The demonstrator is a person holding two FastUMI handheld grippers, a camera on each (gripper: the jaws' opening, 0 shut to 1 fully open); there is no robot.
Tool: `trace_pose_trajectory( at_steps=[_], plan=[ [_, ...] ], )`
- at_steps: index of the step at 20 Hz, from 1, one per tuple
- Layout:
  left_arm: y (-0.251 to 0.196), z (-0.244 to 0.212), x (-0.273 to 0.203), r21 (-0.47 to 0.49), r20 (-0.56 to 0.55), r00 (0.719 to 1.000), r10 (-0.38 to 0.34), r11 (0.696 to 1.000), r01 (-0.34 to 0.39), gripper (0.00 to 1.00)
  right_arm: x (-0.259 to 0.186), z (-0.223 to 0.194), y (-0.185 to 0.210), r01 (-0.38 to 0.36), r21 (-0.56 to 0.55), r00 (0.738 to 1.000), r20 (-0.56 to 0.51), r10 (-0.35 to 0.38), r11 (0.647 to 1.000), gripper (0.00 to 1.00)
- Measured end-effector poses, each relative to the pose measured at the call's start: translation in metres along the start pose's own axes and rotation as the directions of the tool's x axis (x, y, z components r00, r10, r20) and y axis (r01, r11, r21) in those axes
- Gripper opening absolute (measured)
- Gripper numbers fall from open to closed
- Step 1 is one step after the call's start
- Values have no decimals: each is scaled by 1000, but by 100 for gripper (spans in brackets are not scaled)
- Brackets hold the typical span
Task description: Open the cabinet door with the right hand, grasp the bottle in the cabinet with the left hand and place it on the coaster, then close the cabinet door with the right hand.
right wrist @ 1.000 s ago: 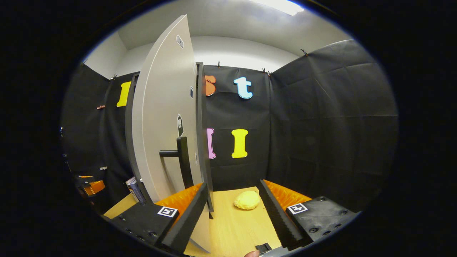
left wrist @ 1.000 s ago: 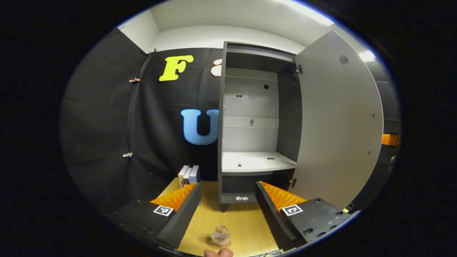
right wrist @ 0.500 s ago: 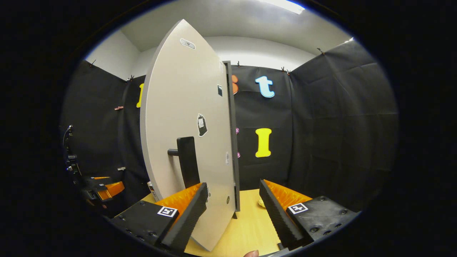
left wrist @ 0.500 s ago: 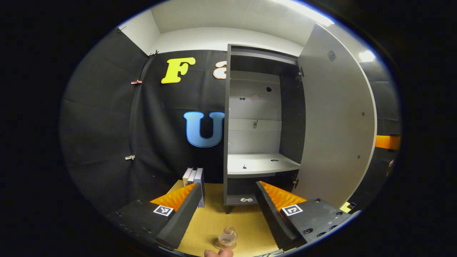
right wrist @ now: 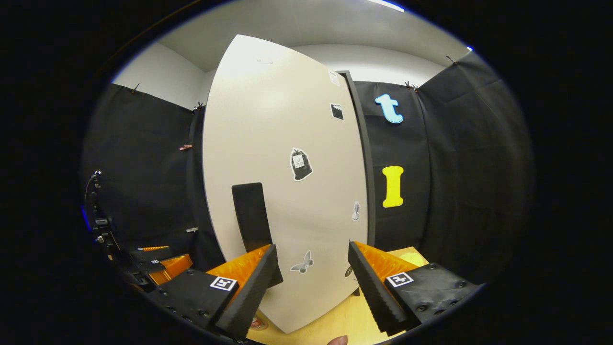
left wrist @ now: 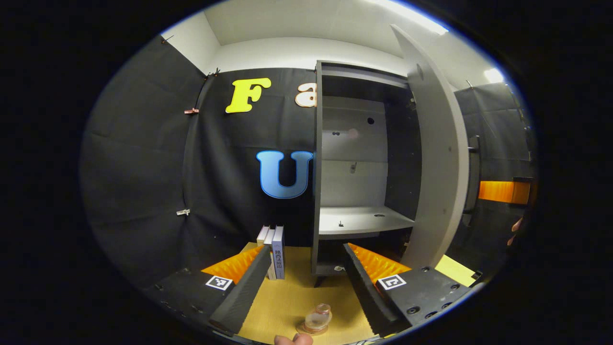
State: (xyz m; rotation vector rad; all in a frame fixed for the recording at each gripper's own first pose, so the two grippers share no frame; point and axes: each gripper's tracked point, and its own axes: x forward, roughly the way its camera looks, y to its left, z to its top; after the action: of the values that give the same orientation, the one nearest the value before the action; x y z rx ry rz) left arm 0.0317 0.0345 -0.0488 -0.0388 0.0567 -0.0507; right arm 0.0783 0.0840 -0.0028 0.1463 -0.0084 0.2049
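Right tongs (right wrist: pixel 311 282) are spread wide, holding nothing, dead ahead of the cabinet door (right wrist: pixel 287 182), which stands upright and part open; its handle (right wrist: pixel 251 223) sits just left of centre. Left tongs (left wrist: pixel 304 282) also gape empty over the counter (left wrist: pixel 287 306), bottle (left wrist: pixel 318 318) already on the coaster (left wrist: pixel 306 329).

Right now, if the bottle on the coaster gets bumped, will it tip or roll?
The bottle looks squat and wide-bodied, so it probably resists tipping. If knocked over, its round body would likely roll. It appears to be clear glass, so likely fragile and somewhat slippery. It stands on the coaster.
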Motion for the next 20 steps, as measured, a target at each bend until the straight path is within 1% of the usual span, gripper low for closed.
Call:
trace_pose_trajectory(
  at_steps=[3, 4, 5, 7, 8, 13, 16, 17, 19, 20],
  plan=[
    [3, 4, 0, 2, 5, 1000, 3, 1000, -3, 94, 13, 1, 15, -24, -9, 1000, 9, 24, 1000, 98],
    [3, 4, 0, 3, 6, 1000, 2, 1000, -2, 94, 15, 2, 16, -24, -11, 1000, 12, 24, 1000, 98],
    [2, 5, -1, 2, 7, 1000, 0, 1000, 0, 92, 16, 2, 17, -26, -8, 1000, 14, 26, 1000, 98],
    [1, 6, -1, 3, 8, 1000, -4, 1000, 4, 92, 16, 1, 13, -19, 0, 1000, 14, 19, 1000, 98],
    [1, 7, -1, 4, 11, 1000, -7, 1000, 7, 94, 14, 1, 9, -10, 0, 1000, 14, 10, 1000, 98],
    [-11, 9, -2, 7, 17, 999, -30, 1000, 30, 94, 2, 0, -10, 46, -27, 999, 13, -46, 999, 98],
    [-19, 9, -1, 9, 13, 999, -45, 999, 45, 94, -7, -1, -27, 91, -41, 996, 17, -90, 995, 98],
    [-22, 10, -1, 12, 14, 999, -49, 999, 48, 92, -10, -1, -32, 106, -44, 994, 19, -105, 993, 98],
    [-30, 13, 0, 15, 17, 998, -58, 998, 58, 92, -17, -1, -43, 129, -49, 992, 23, -128, 990, 98],
    [-33, 15, 0, 17, 19, 998, -61, 998, 61, 94, -21, 0, -48, 142, -54, 990, 24, -141, 988, 98]
  ],
)
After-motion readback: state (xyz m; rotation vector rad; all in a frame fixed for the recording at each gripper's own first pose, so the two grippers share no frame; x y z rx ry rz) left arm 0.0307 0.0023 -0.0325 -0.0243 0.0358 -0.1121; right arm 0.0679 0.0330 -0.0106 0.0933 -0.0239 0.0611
